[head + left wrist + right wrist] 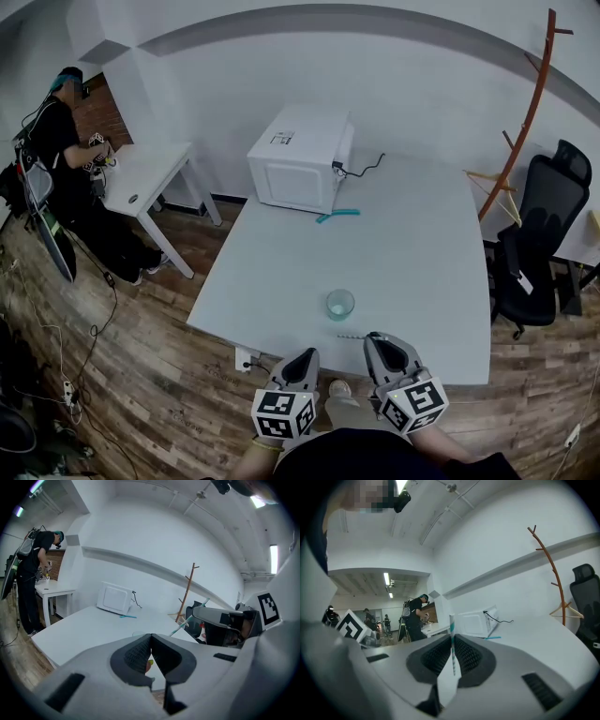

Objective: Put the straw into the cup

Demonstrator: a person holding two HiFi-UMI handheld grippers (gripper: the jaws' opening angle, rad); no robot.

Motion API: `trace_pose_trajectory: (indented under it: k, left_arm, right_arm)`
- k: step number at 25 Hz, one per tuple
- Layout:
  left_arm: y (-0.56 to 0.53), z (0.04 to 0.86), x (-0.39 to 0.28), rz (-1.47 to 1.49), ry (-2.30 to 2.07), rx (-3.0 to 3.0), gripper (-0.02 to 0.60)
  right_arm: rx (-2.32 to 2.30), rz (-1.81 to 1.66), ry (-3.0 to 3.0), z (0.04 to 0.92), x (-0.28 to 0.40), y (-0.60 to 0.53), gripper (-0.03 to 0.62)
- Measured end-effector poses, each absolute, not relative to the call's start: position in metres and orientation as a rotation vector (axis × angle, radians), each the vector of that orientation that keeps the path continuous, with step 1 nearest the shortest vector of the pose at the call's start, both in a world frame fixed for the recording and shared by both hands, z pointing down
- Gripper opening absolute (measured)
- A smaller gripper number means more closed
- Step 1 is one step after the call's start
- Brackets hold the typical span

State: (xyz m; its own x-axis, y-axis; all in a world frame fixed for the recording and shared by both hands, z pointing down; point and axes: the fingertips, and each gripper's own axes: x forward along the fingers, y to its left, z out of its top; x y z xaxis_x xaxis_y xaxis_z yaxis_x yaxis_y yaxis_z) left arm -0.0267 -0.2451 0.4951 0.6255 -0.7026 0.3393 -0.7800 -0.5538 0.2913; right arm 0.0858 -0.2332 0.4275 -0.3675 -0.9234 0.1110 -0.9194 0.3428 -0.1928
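Note:
A clear cup (340,304) stands on the white table (394,253) near its front edge. My right gripper (375,338) hovers just before that edge, to the cup's right, shut on a teal-and-white striped straw (352,336) that points left from the jaws. In the right gripper view the straw (452,634) stands upright between the pads, with white paper wrap (449,681) below it. My left gripper (302,355) is beside it, off the table's front edge, its jaws together with nothing held. From the left gripper view I see the straw (187,620) and the cup's rim (138,633).
A white microwave (298,157) with a black cable sits at the table's back, a teal object (337,215) lying before it. A person stands at a small white desk (150,173) at far left. A black office chair (544,244) and wooden coat stand (525,122) are at right.

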Motion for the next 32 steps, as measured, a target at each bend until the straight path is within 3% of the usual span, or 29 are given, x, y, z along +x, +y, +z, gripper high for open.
trace_pose_trajectory:
  k: [32]
  left_arm:
    - [-0.333,0.528,-0.007,0.281,-1.289,2.324,0.018]
  right_arm:
    - [-1.623,-0.480,2.727,0.479,0.101,-0.340,0.043]
